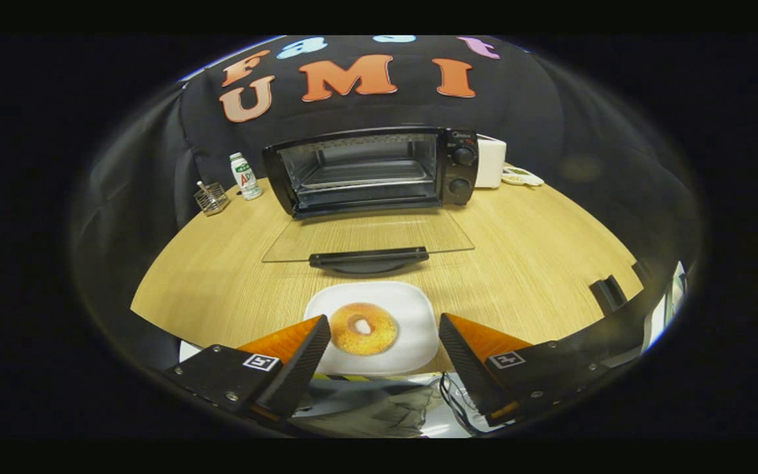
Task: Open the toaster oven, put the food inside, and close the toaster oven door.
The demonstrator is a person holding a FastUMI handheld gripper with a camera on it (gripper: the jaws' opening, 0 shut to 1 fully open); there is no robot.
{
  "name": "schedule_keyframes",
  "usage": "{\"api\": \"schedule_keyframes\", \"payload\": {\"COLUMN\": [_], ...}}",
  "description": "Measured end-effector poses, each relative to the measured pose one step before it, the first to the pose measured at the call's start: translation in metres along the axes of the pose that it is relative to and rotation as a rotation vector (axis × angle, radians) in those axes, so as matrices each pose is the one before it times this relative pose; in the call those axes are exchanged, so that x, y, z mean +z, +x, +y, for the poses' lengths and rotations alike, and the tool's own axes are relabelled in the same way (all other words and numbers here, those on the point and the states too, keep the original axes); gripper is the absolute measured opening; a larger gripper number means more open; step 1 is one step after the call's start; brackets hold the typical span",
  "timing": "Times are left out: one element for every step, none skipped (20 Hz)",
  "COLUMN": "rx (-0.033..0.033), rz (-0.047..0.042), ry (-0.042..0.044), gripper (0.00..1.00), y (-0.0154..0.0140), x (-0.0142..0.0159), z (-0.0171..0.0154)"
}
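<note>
Toaster oven (370,172) stands at the far side of the wooden surface (524,243), its glass door (367,236) folded all the way down so the pane lies flat toward the jaws, handle (368,258) nearest them. Inside, the wire rack (364,172) is bare. Two knobs (463,156) sit on the oven's right panel. To its left stand a small white bottle (245,176) with a green and red label and a little wire basket (211,197); to its right are a white box-like appliance (491,161) and a small dish (522,176). A dark clip-like object (608,294) sits near the surface's right rim.

A bagel (363,328) rests on a white plate (412,309) just short of the door handle, between the jaws and slightly ahead of them. The gripper (384,342) is spread wide, touching nothing. The brand mark above the knobs and the bottle's label are too small to read.
</note>
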State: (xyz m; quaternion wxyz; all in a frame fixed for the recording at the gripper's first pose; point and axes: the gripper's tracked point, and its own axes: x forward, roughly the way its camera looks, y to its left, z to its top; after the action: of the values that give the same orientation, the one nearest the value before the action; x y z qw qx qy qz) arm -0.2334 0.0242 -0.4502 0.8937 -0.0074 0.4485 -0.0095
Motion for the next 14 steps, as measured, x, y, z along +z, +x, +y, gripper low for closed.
{"api": "schedule_keyframes", "payload": {"rx": [0.00156,0.00081,-0.00253,-0.00218,-0.00167,0.00033,-0.00223,-0.00456,-0.00891,0.00150,0.00634,0.00684,0.00679,0.00126], "rz": [0.00563,0.00659,0.00673,0.00686,0.00477,0.00432,0.00303,0.00363,0.00477,0.00502,0.00331,0.00605,0.01009,0.00354], "ry": [-0.00387,-0.01303,-0.01862,-0.01971,-0.01679,-0.01289,-0.01076,-0.00986,-0.00763,-0.00325,-0.00005,-0.00220,-0.00518,-0.00403], "gripper": [0.99,0.99,0.99,0.99,0.99,0.99,0.99,1.00,1.00,1.00,1.00,1.00,0.99,0.99], "y": [0.00164,0.00166,0.00334,0.00323,0.00246,0.00337,0.00260,0.00325,0.00379,0.00242,0.00169,0.00173,0.00181,0.00046], "x": [-0.00367,-0.00400,-0.00293,-0.00285,-0.00355,-0.00237,-0.00147,-0.00119,-0.00171,-0.00098,-0.00063,-0.00076,-0.00316,-0.00038], "z": [0.00224,0.00294,0.00231,0.00209,0.00275,0.00253,0.00127,0.00042,-0.00050,0.00167,0.00238,0.00166,0.00241,0.00027]}}
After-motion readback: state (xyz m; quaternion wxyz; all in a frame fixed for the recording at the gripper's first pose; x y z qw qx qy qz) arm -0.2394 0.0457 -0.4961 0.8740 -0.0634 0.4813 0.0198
